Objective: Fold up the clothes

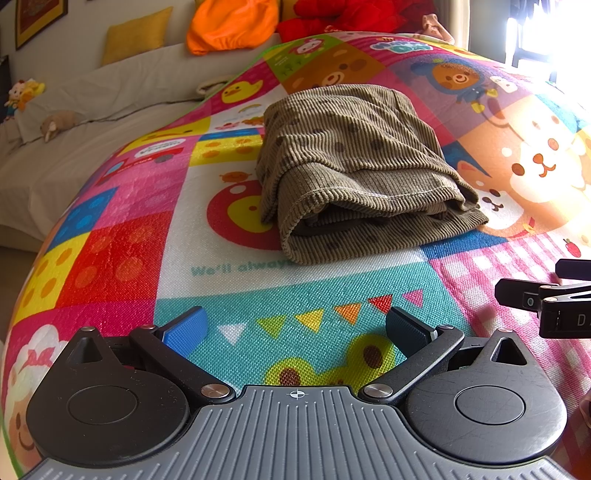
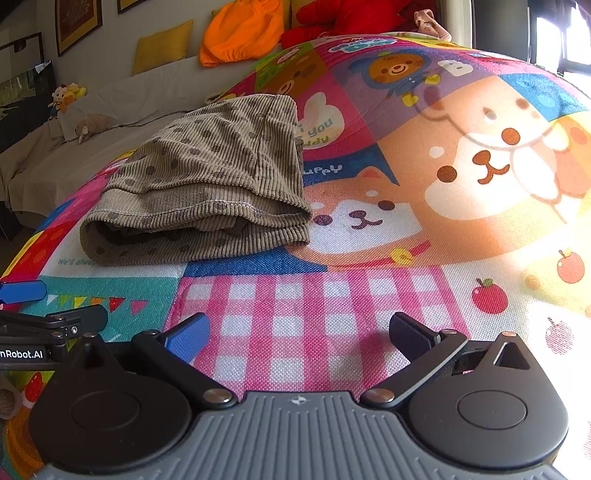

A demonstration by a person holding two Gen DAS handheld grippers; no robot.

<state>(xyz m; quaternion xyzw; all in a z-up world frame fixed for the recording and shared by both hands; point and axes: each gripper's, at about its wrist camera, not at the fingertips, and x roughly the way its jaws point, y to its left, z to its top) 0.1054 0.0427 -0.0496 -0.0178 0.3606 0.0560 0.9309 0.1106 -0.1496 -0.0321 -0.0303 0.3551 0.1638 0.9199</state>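
Observation:
An olive-brown corduroy garment with dark dots (image 1: 354, 170) lies folded into a thick bundle on the colourful cartoon play mat (image 1: 155, 229). The right wrist view shows the same garment (image 2: 207, 184) at centre left, its stitched hem facing me. My left gripper (image 1: 295, 328) is open over the teal part of the mat, a short way in front of the bundle, with nothing between its fingers. Over the pink checked patch, my right gripper (image 2: 299, 332) is also open and empty, to the right of the bundle. Each gripper shows at the edge of the other's view.
Beyond the mat runs a white-covered sofa (image 1: 92, 110) with a yellow cushion (image 1: 136, 35), an orange cloth (image 1: 229, 26), a red plush pile (image 1: 343, 16) and small stuffed toys (image 1: 55, 123). Bright window light washes out the right side (image 1: 554, 44).

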